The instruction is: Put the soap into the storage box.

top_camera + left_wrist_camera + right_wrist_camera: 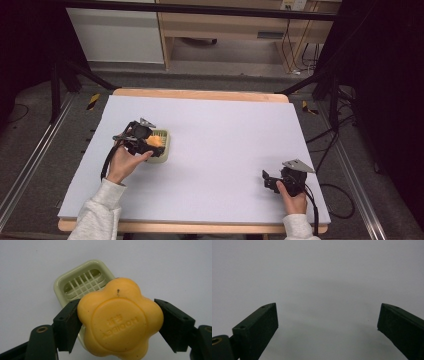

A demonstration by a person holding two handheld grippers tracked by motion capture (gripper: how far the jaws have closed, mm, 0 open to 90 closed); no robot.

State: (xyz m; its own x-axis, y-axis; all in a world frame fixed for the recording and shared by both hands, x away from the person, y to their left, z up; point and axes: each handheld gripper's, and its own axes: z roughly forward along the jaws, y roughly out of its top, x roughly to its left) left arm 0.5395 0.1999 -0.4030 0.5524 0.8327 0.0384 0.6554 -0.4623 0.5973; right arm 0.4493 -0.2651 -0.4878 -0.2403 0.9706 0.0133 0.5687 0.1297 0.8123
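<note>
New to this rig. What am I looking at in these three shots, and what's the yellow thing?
There is no robot here: a person at a table holds a hand-held gripper in each hand. The high view comes from a fixed camera above the table; the other two pictures come from cameras riding on each gripper, looking along its two black jaws.

The left hand-held gripper is shut on a yellow flower-shaped soap, its jaws pressing the soap's two sides. The soap is held over a pale green soap dish with a slatted grid, which sits on the table. Whether the soap touches the dish is not clear.

The right hand-held gripper is near the table's right front corner, jaws wide apart with nothing between them, facing bare tabletop.
</note>
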